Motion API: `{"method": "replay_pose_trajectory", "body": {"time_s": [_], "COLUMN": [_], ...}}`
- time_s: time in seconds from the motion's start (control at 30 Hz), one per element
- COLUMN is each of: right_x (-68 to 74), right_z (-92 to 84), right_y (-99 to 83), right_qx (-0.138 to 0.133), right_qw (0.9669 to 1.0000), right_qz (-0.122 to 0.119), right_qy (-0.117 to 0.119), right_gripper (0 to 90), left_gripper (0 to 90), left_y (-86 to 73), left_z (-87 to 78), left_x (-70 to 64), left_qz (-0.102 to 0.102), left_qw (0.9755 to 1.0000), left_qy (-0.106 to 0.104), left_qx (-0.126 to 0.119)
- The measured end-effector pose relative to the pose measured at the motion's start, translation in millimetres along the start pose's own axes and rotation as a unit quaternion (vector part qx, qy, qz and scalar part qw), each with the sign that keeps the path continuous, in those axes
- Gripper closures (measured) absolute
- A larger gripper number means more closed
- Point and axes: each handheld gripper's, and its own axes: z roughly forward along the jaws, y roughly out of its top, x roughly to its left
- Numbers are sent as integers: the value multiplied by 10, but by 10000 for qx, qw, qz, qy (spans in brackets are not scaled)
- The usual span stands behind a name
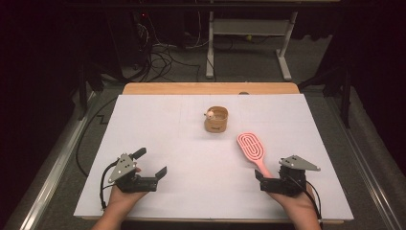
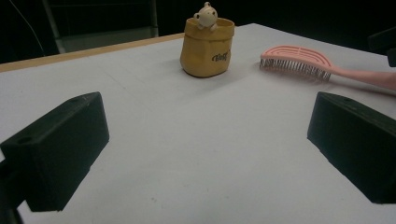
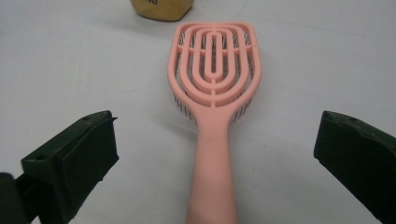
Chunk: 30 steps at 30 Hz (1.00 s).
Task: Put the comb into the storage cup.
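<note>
Here, the right tongs (image 3: pixel 212 163) stand wide astride the pink hairbrush (image 3: pixel 214 93), whose handle runs straight back between the jaws at lower right of the worktop (image 1: pixel 158 124); the left tongs (image 1: pixel 149 165), also wide, wait well apart.

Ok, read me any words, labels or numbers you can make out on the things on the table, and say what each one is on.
One dark script word on the front of the yellow pouch: too small and blurred to read for sure.
Pink hairbrush: no writing to be seen.
Little figure in the pouch: no writing to be seen.
</note>
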Motion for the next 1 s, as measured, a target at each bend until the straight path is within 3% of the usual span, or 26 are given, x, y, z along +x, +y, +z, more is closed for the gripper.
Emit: {"method": "replay_pose_trajectory", "body": {"time_s": [0.23, 0.47, 0.83, 1.0], "right_x": [72, 52, 37, 38], "right_z": [144, 330, 550, 635], "right_y": [298, 471, 562, 598], "right_qx": [116, 324, 627, 711], "right_qw": [9998, 9990, 9974, 9971], "right_qz": [-134, -271, -292, -158], "right_qy": [-70, -134, -221, -197], "right_gripper": [2, 2, 2, 4], "left_gripper": [0, 0, 0, 0], "left_y": [8, 6, 14, 19], "left_z": [-51, -59, -28, -16], "left_x": [-4, -5, -75, -81], "left_qz": [17, 21, 167, 200], "left_qw": [10000, 10000, 9998, 9997], "left_qy": [-33, 18, -53, -54], "left_qx": [-63, -89, -100, -104]}}
